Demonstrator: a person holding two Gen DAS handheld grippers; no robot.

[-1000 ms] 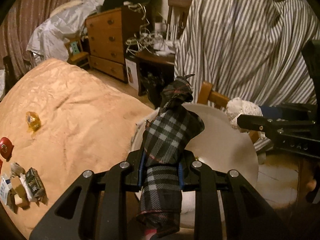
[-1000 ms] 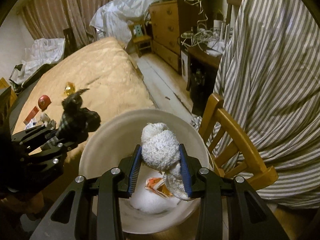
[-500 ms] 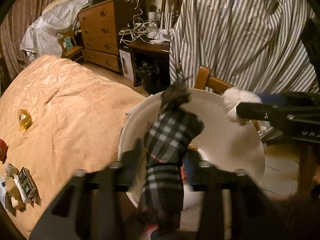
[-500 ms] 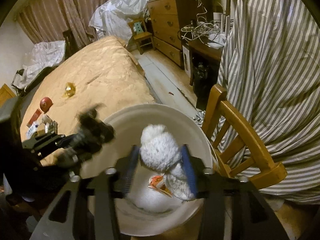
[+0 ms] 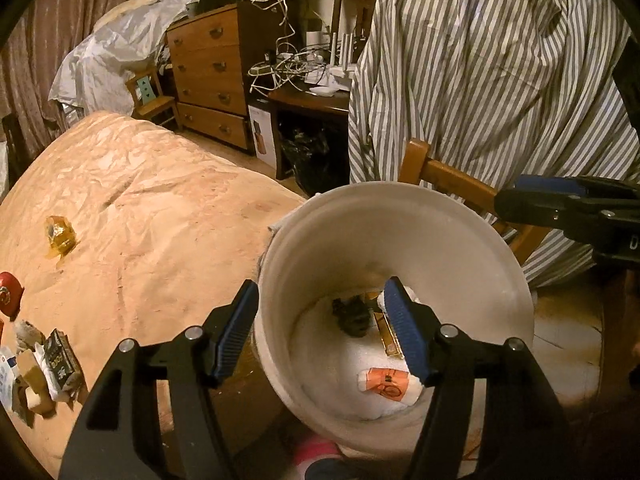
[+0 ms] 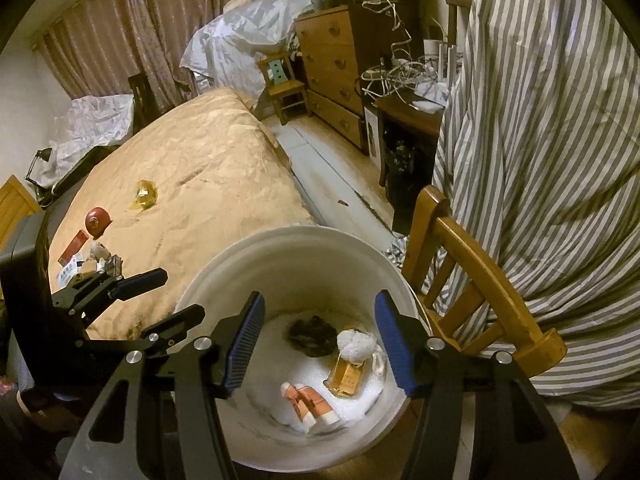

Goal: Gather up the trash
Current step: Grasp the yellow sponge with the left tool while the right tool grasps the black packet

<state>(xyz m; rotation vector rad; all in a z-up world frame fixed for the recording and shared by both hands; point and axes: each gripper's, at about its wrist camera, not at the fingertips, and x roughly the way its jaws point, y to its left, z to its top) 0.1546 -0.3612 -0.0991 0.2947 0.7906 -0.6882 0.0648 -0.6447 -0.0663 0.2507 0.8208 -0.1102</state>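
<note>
Left wrist view
Left claw: I see my blue-padded fingers spread wide, holding nothing, straddling the near left wall of the bucket.
Bucket: white, round, mouth up; my landmark for every place below.
Dark cloth wad: lying on the bucket floor, near its middle.
Orange wrapper: on the bucket floor, toward the near wall.
Gold packet: on the bucket floor, just right of the dark cloth wad, partly behind my right finger.
Right claw: seen side-on past the bucket's far right rim; from here I cannot tell its spread.
Bed: left of the bucket, tan cover.
Yellow wrapper: on the bed, well left of the bucket.
Litter pile: on the bed's near left edge.

Right wrist view
Right claw: fingers wide apart and empty, above the bucket mouth.
White cloth ball: on the bucket floor, touching the gold packet.
Dark cloth wad: just left of the white cloth ball.
Orange wrapper: nearest the near wall.
Left claw: apart, at the bucket's left rim.
Wooden chair: just right of the bucket.
</note>
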